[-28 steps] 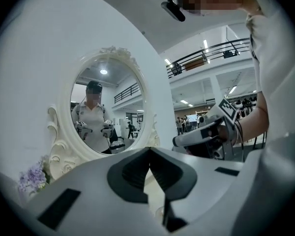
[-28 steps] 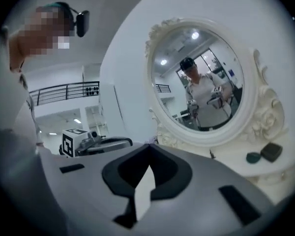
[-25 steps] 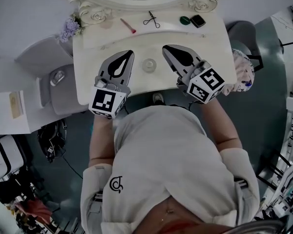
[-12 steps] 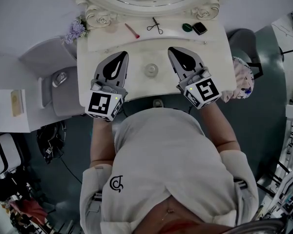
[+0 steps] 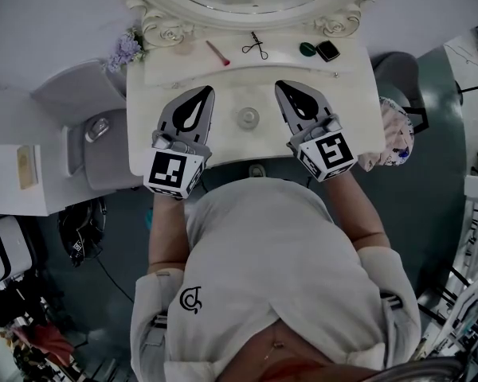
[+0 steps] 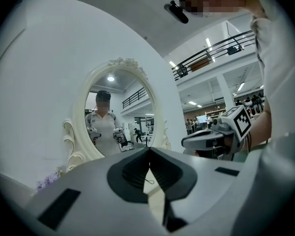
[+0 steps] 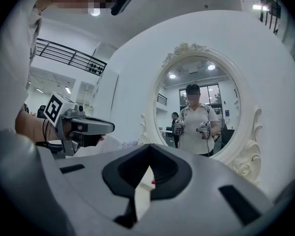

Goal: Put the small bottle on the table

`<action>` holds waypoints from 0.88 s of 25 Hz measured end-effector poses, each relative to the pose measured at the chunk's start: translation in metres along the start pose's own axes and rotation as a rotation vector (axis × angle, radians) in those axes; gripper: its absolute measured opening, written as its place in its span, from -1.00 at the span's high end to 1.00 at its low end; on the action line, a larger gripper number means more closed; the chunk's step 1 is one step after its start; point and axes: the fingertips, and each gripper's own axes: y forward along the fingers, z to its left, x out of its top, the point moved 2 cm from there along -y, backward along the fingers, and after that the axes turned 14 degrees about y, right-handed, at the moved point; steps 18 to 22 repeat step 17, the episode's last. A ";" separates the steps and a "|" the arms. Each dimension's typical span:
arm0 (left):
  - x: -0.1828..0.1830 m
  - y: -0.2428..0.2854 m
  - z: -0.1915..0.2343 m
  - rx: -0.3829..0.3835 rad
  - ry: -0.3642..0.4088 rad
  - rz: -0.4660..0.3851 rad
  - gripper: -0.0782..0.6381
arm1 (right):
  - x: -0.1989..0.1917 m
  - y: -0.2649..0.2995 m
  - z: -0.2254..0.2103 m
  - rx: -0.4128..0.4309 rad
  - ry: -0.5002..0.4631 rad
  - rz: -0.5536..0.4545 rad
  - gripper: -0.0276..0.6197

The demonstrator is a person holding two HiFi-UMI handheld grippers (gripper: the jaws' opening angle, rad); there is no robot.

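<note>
Grey jaws on left gripper (image 6: 148, 154) and right gripper (image 7: 148, 151) sit clenched, empty; only head view shows small bottle (image 5: 248, 118) between them.

No word or number could be read. The shirt (image 5: 271, 269) bore a dark logo (image 5: 190, 301), a looped mark like a letter C, at 7 o'clock in the head view. The left cube (image 5: 174, 173) on the left gripper (image 5: 208, 91), at 9 o'clock, and the right cube (image 5: 327, 153) on the right gripper (image 5: 280, 84), at 3 o'clock, each carried a black-and-white square marker, not lettering. A tan card (image 5: 25, 168), far out at 9 o'clock, was too small to read.
</note>
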 end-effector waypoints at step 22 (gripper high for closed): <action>-0.004 0.000 0.000 -0.002 -0.049 0.004 0.75 | -0.001 0.005 0.009 0.019 -0.011 0.011 0.90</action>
